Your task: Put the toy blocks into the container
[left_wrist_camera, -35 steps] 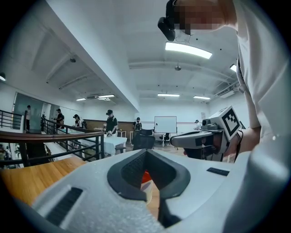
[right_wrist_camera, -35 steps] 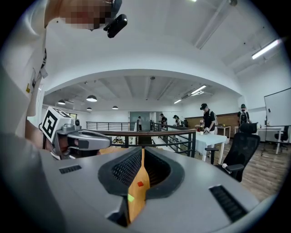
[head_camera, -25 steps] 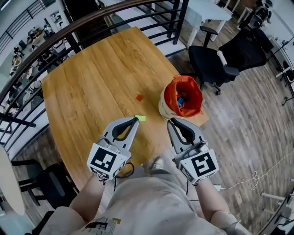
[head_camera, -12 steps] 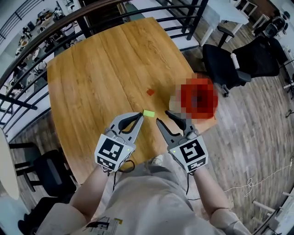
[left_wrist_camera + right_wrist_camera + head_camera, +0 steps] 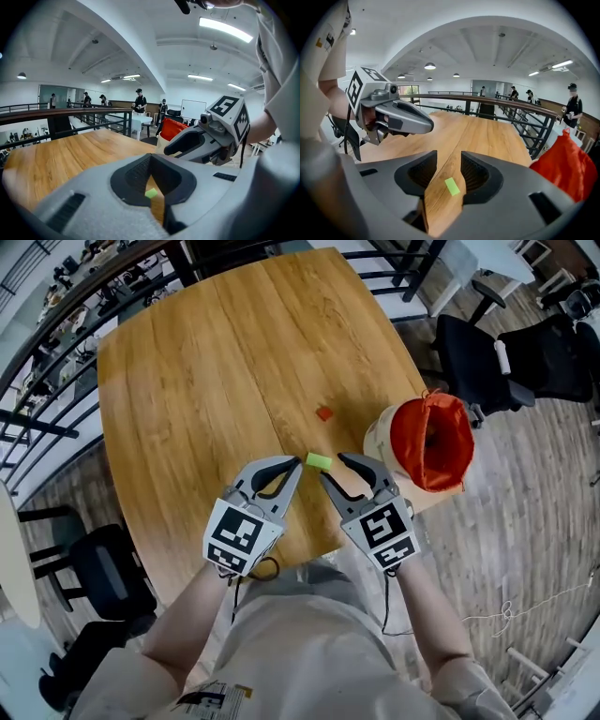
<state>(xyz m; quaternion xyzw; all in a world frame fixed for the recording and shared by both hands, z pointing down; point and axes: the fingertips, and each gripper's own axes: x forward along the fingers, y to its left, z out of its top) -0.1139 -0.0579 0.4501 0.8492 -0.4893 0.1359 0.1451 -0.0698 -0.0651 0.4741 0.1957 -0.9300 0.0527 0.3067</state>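
Observation:
A small green block (image 5: 319, 462) lies flat on the wooden table (image 5: 206, 381), and a small red block (image 5: 324, 413) lies a little beyond it. My left gripper (image 5: 297, 464) is shut and empty, its tips just left of the green block (image 5: 151, 192). My right gripper (image 5: 340, 469) stands open just right of that block; its jaws have just been opening with nothing between them. In the right gripper view the green block (image 5: 452, 186) lies on the wood ahead of the open jaws. The container (image 5: 427, 439), a red-lined bag, stands at the table's right edge.
The table's near edge runs just under both grippers. A black railing (image 5: 56, 343) borders the far and left sides. Black office chairs (image 5: 525, 352) stand on the floor past the container, and another chair (image 5: 89, 577) sits at the lower left.
Both grippers came down and closed in on the green block from either side. The right jaws went from shut to open. The left jaws stayed shut.

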